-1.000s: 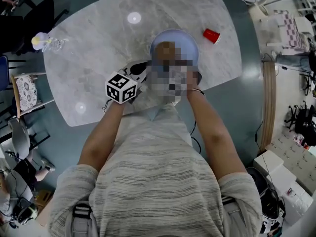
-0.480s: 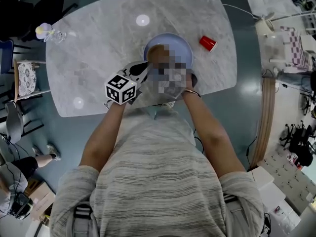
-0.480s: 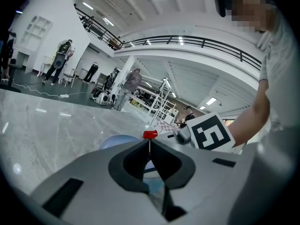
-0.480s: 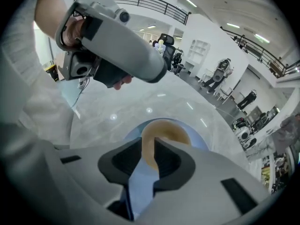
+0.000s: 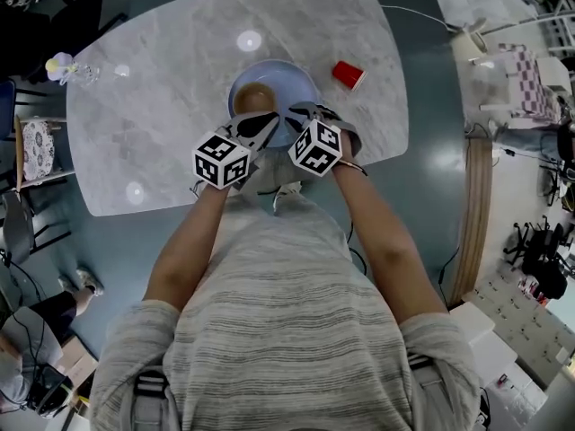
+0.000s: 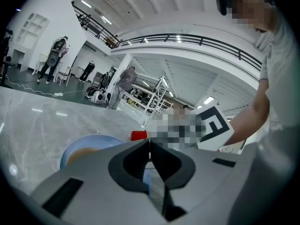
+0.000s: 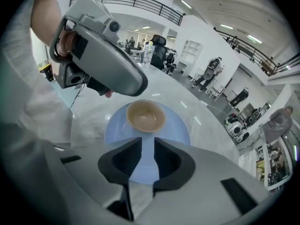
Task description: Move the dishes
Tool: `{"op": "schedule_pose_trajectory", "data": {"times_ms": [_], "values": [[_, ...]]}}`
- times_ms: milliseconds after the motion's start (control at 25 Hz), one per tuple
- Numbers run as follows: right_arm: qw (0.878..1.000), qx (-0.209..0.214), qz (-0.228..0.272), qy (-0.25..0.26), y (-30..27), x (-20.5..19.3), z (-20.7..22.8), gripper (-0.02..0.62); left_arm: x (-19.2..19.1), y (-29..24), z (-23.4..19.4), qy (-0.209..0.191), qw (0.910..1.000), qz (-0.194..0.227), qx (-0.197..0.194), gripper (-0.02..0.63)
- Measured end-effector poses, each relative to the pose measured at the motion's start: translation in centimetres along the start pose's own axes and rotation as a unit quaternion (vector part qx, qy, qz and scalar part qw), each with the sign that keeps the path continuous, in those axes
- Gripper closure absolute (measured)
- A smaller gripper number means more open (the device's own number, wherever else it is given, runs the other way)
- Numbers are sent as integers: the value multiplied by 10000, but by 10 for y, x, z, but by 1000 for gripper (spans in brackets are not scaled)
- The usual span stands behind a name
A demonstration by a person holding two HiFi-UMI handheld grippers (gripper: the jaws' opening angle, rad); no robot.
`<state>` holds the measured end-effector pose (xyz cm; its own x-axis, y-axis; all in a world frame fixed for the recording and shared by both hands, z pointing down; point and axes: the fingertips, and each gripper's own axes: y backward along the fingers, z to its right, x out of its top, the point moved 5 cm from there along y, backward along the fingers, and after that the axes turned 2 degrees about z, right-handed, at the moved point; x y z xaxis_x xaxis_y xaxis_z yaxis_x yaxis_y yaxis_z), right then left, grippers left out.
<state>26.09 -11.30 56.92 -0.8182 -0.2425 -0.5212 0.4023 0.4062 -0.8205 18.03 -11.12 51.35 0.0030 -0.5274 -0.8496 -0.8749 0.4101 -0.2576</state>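
Observation:
A pale blue plate (image 5: 301,83) lies on the marble table (image 5: 162,142) with a brown bowl (image 5: 254,100) standing on its left part. Both grippers hover at the plate's near rim. My left gripper (image 5: 262,129) points at the near-left rim, its tips touching with nothing between them; its own view shows the plate (image 6: 89,144) and bowl (image 6: 82,153) just beyond the jaws (image 6: 149,142). My right gripper (image 7: 147,149) hangs over the plate's (image 7: 176,132) near edge, jaws a narrow slit apart, the bowl (image 7: 146,116) ahead of it.
A red cup (image 5: 348,74) lies on its side to the right of the plate. A clear bottle with a yellow top (image 5: 67,68) stands at the table's far left corner. Chairs (image 5: 40,151) stand beside the table's left edge. People stand far off in the hall.
The head view has swung, so the table sits further left in the picture. Plate, bowl and cup keep their places on the table. Both grippers stay by the plate's near rim.

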Motion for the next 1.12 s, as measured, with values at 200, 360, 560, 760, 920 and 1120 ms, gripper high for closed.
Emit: {"op": "schedule_pose_trajectory", "data": {"times_ms": [200,360,560,760,920,1120], "values": [[9992,-191,-43,-358,14,-31,15,497,-4,-28,15,-92,9997,-167,-150,584],[9948,-421,-81,-925,27,-61,37,497,-6,-49,28,-150,9990,-327,-272,584],[9844,-798,-214,-1553,38,-97,70,497,-9,-72,38,-195,9978,-468,-420,584],[9637,-1108,-128,-2428,45,-123,101,489,-7,-92,43,-251,9966,-570,-532,584],[9384,-1275,73,-3210,45,-144,119,468,-8,-104,44,-264,9958,-634,-603,584],[9162,-1329,169,-3777,43,-158,137,446,-6,-114,44,-258,9950,-706,-651,584]]}}
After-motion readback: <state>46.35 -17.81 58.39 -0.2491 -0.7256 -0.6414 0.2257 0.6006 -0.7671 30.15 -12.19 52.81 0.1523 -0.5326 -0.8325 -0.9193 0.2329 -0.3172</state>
